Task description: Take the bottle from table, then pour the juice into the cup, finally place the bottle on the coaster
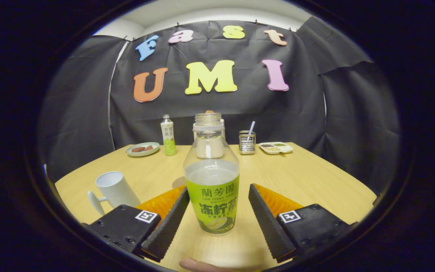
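The bottle (pixel 212 177) is clear plastic with a green label around its lower body, uncapped, standing upright on the wooden table and about half full of pale liquid. It stands between the spread fingers of the gripper (pixel 217 202), which do not touch it. The cup (pixel 114 190), a white mug with a handle, stands upright beside the bottle, apart from it.
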A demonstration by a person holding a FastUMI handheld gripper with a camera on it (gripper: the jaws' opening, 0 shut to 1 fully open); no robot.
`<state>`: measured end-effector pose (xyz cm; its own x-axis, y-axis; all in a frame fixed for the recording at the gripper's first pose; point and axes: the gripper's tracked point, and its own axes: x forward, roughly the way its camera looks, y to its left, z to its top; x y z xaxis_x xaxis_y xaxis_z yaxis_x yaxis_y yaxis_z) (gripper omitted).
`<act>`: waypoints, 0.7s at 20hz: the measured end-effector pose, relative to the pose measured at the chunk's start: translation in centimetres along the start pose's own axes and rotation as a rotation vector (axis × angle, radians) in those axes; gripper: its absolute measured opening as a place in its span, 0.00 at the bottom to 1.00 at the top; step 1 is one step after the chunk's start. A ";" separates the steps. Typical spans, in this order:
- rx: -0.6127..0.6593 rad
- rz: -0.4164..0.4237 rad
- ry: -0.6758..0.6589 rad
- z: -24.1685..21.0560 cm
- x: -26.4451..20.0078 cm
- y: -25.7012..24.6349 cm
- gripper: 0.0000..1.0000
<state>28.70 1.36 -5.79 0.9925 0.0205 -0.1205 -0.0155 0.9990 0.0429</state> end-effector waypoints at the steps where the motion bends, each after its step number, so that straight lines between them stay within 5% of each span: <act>1: 0.003 0.012 -0.003 0.1 0.6 0.2 0.92; 5: -0.021 -0.016 0.001 -0.1 1.6 -0.4 0.83; 14: 0.027 -0.033 0.035 2.1 -1.2 -0.7 0.81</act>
<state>27.74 0.59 -3.64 0.9875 -0.0106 -0.1572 0.0210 0.9977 0.0646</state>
